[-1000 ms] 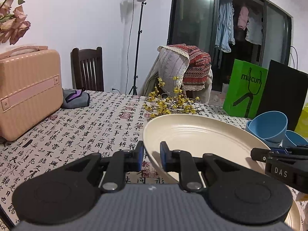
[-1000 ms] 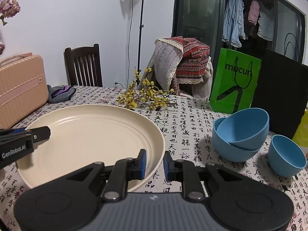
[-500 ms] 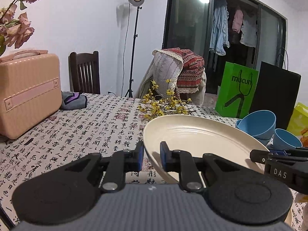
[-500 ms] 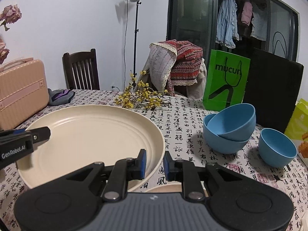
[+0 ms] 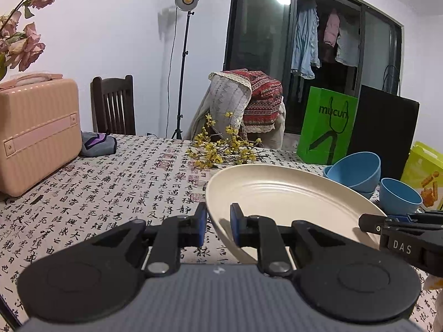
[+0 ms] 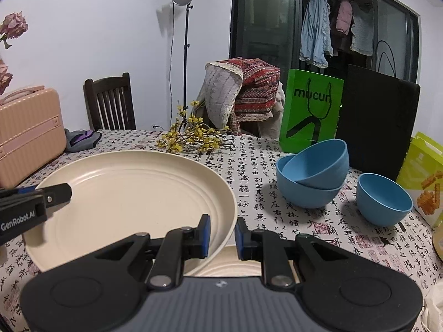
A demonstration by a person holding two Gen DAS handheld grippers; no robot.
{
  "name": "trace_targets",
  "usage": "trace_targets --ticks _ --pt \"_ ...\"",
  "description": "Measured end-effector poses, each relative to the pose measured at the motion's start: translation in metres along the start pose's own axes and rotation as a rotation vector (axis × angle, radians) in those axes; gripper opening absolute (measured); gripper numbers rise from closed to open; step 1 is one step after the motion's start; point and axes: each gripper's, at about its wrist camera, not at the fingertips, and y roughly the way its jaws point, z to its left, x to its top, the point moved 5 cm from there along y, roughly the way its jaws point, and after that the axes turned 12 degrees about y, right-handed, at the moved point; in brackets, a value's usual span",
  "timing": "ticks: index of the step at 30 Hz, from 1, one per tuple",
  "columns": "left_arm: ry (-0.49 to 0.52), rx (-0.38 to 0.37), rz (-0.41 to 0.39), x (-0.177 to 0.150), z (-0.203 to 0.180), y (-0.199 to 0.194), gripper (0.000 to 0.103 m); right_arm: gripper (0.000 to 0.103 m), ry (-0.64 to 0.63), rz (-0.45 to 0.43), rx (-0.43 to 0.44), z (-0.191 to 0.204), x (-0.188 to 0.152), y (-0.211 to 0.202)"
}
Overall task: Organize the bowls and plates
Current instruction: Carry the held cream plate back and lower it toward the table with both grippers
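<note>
Blue bowls are seen in the left wrist view: two nested [image 5: 355, 169] and one single bowl [image 5: 400, 196], all on the table [image 5: 116, 182]. The cream plate [image 5: 282, 193] is clamped at its rim by the left gripper [image 5: 218, 222]. In the right wrist view, its opposite rim is clamped by the right gripper [image 6: 223, 233]; a second plate [image 6: 235, 265] lies beneath.

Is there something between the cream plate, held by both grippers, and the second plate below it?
Nothing visible. The cream plate hangs over the lower plate, whose edge shows by the right hand-held gripper; the blue bowls stand aside.
</note>
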Motion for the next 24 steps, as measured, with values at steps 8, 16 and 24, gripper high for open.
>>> trace_targets --ticks 8,16,24 --pt "0.01 -0.013 0.0 -0.005 -0.011 -0.006 0.018 0.018 0.006 -0.004 -0.015 -0.01 -0.006 -0.009" --pt "0.021 -0.025 -0.001 -0.008 -0.023 -0.011 0.018 0.018 0.021 -0.005 -0.025 -0.022 -0.013 -0.016" --pt "0.037 -0.042 -0.001 -0.012 -0.037 -0.013 0.018 0.018 0.039 -0.008 -0.038 -0.037 -0.02 -0.023"
